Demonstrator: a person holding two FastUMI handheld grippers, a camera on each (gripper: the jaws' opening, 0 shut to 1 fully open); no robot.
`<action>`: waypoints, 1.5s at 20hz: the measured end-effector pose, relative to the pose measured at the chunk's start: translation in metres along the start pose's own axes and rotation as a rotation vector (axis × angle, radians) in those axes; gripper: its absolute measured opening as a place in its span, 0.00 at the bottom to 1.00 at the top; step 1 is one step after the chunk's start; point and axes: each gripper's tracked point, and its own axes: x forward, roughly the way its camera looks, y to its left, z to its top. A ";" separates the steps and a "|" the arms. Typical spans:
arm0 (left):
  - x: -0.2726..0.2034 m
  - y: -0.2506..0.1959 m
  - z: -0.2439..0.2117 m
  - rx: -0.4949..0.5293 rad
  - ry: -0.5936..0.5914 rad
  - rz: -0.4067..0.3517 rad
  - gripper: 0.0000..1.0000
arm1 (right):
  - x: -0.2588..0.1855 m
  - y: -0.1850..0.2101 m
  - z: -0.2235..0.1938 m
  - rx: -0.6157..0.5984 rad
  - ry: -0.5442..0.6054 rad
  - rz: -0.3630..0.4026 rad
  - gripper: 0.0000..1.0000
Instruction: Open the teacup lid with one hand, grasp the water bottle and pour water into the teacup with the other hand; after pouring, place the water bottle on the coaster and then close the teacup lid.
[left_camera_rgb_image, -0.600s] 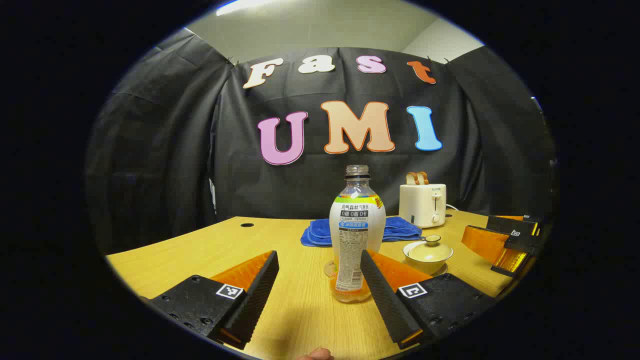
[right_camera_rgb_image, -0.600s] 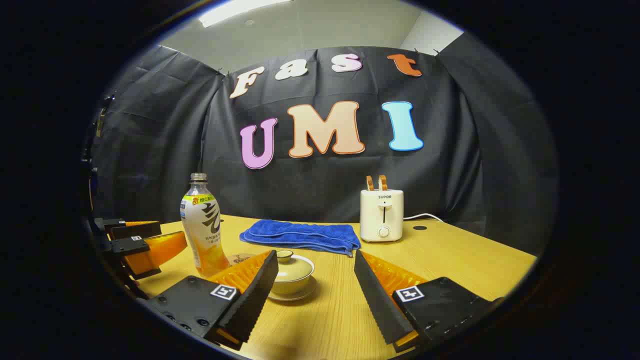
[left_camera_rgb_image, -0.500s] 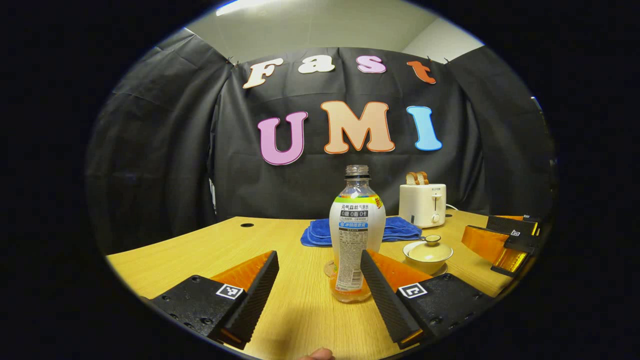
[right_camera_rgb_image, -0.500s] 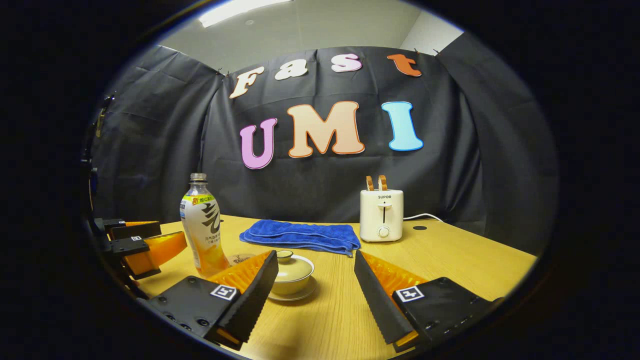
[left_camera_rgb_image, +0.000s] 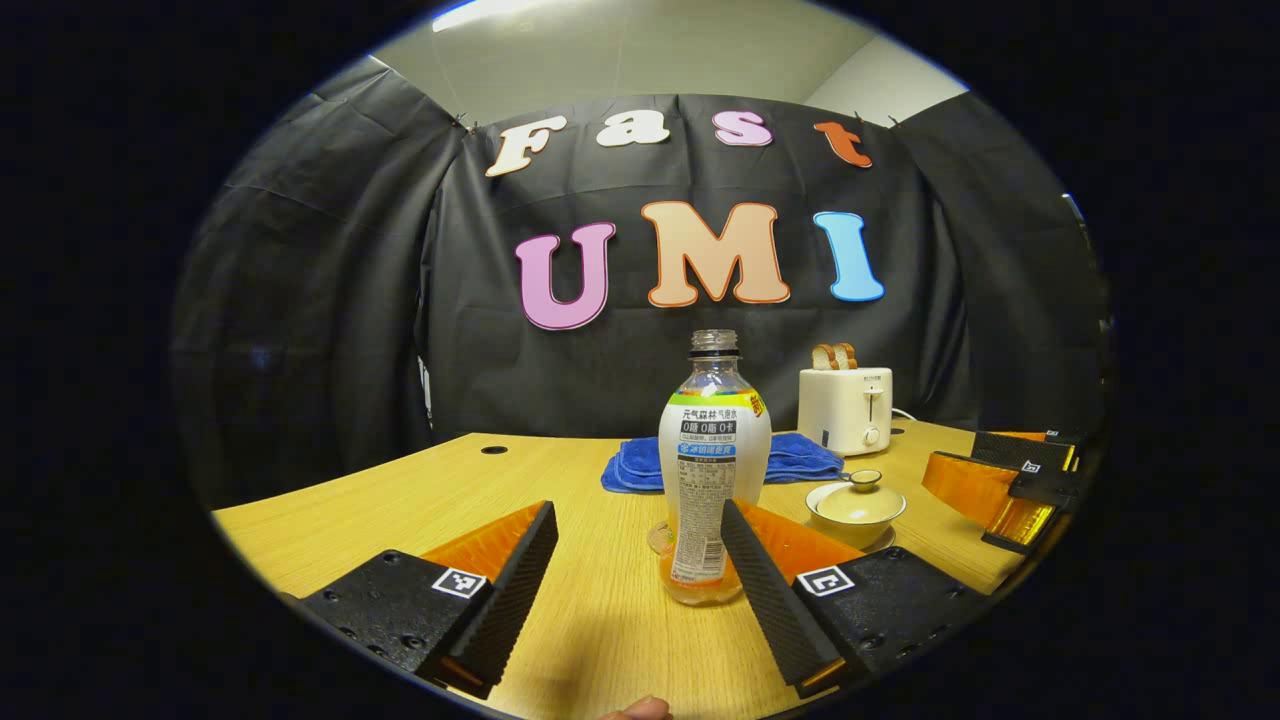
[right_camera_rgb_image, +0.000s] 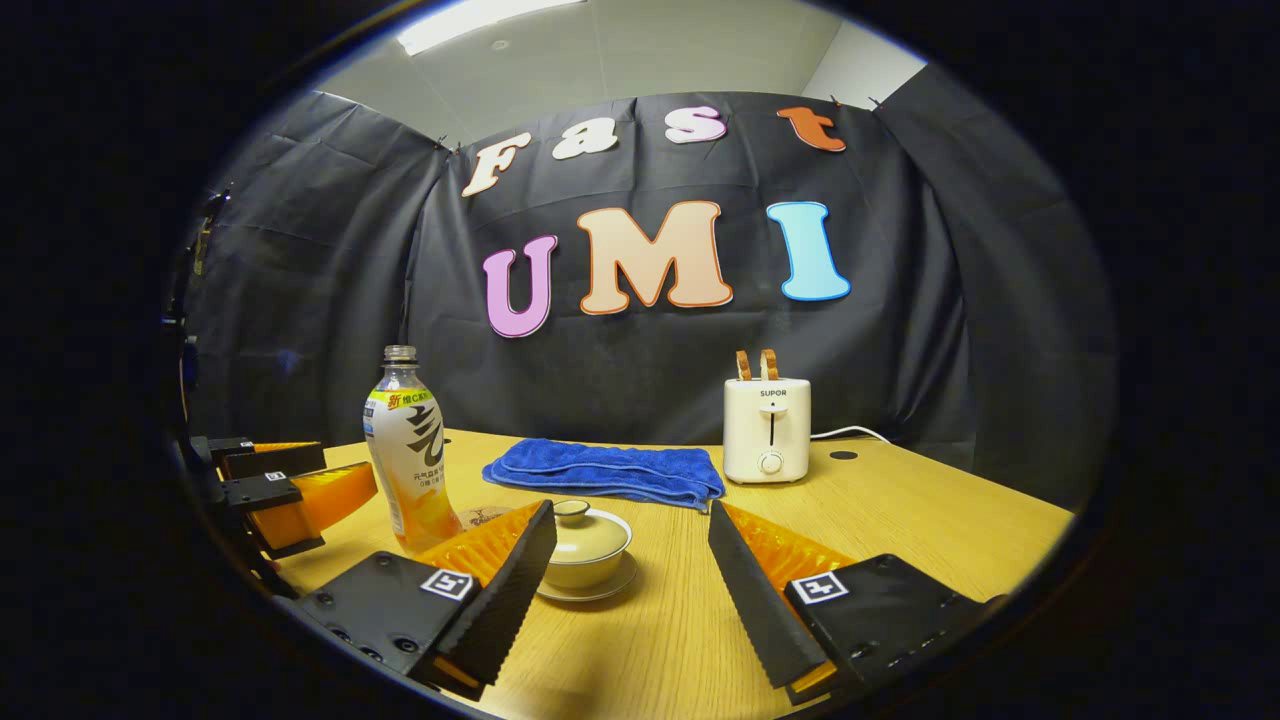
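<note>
Bottle (left_camera_rgb_image: 714, 465) first, left gripper view: uncapped plastic drink bottle standing upright on the wooden table (left_camera_rgb_image: 400, 500), dead ahead, just past my left gripper (left_camera_rgb_image: 635, 560), whose fingers are spread wide w/ nothing held. Orange liquid sits only in the bottom portion, rest looks empty, so I judge it light and a bit squashy; label wrap prob. slick. I'd take it mid-body on the label, below the shoulder, gentle squeeze since no cap. Coaster (left_camera_rgb_image: 662, 538) peeks out at its base, partly hidden; can't tell if the bottle stands on it or just in front. Lidded teacup (left_camera_rgb_image: 856, 505) on its saucer sits to the bottle's right, near; lid on, contents hidden. Behind: blue towel (left_camera_rgb_image: 800, 458), toaster (left_camera_rgb_image: 845, 408) w/ bread in the slots.

Right gripper view: right gripper (right_camera_rgb_image: 630, 565) also wide apart, empty, aimed at the teacup, which sits near the left finger. Lid knob (right_camera_rgb_image: 571, 511) is small, glazed ceramic — hard, slippery, breakable; pinch the knob, lift straight up. Bottle stands left of the cup, apart from it, w/ the left gripper beyond.
</note>
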 end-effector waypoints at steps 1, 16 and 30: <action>0.000 0.000 0.000 0.000 0.000 0.000 0.96 | 0.000 0.000 0.001 -0.001 -0.001 0.000 0.94; -0.001 -0.001 0.000 -0.001 0.001 0.000 0.96 | -0.001 -0.001 0.002 -0.003 -0.003 -0.019 0.98; 0.000 -0.003 0.000 -0.001 0.001 -0.006 0.96 | 0.032 0.037 0.002 -0.080 0.058 0.124 0.98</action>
